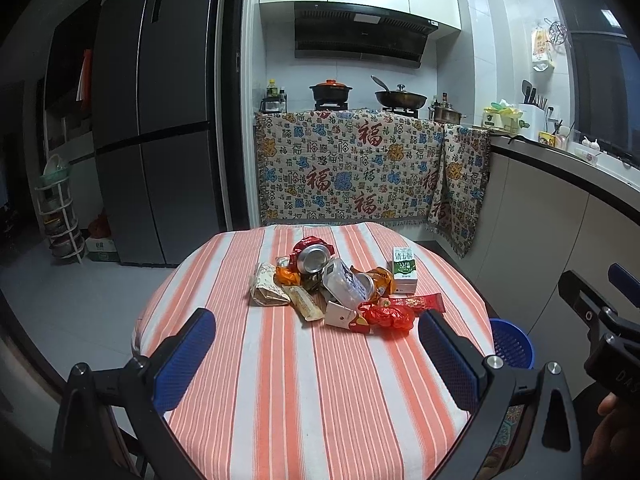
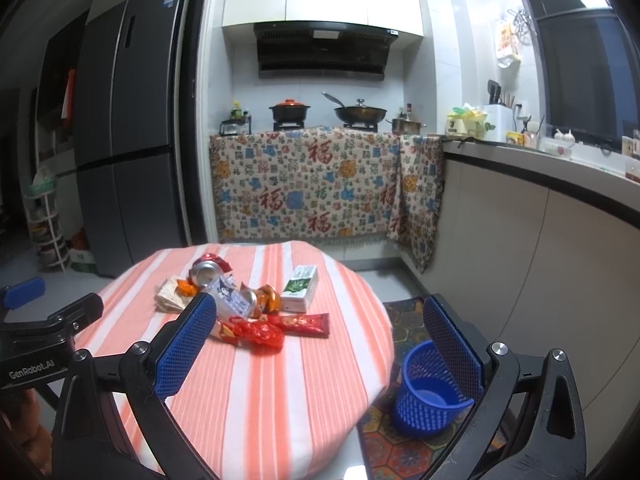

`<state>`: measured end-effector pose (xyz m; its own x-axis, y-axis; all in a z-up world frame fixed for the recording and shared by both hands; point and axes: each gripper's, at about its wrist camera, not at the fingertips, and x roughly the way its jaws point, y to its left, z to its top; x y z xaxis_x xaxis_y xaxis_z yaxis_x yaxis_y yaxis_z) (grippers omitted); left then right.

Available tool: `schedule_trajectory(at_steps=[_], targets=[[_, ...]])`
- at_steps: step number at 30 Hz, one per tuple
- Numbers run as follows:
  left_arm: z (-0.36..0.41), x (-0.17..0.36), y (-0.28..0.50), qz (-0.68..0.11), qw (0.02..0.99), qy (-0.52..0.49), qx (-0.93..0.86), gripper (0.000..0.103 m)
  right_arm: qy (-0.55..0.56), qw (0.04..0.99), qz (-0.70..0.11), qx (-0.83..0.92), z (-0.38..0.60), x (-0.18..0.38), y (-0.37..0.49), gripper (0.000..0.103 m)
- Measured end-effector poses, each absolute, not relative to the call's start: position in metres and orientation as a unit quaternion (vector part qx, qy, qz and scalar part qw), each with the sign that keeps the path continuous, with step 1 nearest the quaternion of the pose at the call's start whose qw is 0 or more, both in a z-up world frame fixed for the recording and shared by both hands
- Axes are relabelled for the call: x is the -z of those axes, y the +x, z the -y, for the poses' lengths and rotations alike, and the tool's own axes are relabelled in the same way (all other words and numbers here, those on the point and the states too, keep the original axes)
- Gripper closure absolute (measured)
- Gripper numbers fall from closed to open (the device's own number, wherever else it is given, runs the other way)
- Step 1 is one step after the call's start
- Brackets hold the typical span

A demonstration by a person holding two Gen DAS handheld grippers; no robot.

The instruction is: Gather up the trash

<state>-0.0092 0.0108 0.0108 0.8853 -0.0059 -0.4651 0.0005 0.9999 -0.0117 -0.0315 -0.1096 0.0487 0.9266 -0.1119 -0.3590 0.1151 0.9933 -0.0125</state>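
both claws hover level above the near edge of the striped desk [image 1: 280, 380], aimed at the trash pile [image 1: 340, 280] mid-desk. left claw [image 1: 316, 354] spread wide, empty; right claw [image 2: 318, 346] likewise wide, empty. blue basket [image 2: 430, 392] sits on the floor beside the desk.

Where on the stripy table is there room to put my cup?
The near half of the orange-and-white striped tablecloth, between the trash pile and the table's front edge, is bare. So are the left and far edges. The middle is crowded: crushed red can, green-and-white milk carton, crumpled red wrapper.
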Motion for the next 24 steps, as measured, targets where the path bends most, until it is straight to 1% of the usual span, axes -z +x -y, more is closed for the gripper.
schedule_trajectory(at_steps=[24], targets=[[-0.0099,-0.0105,-0.0056,-0.245,0.970,0.002,-0.007,0.000,-0.001,0.982,-0.181,0.051,0.1082,-0.0476,-0.0332,0.000]])
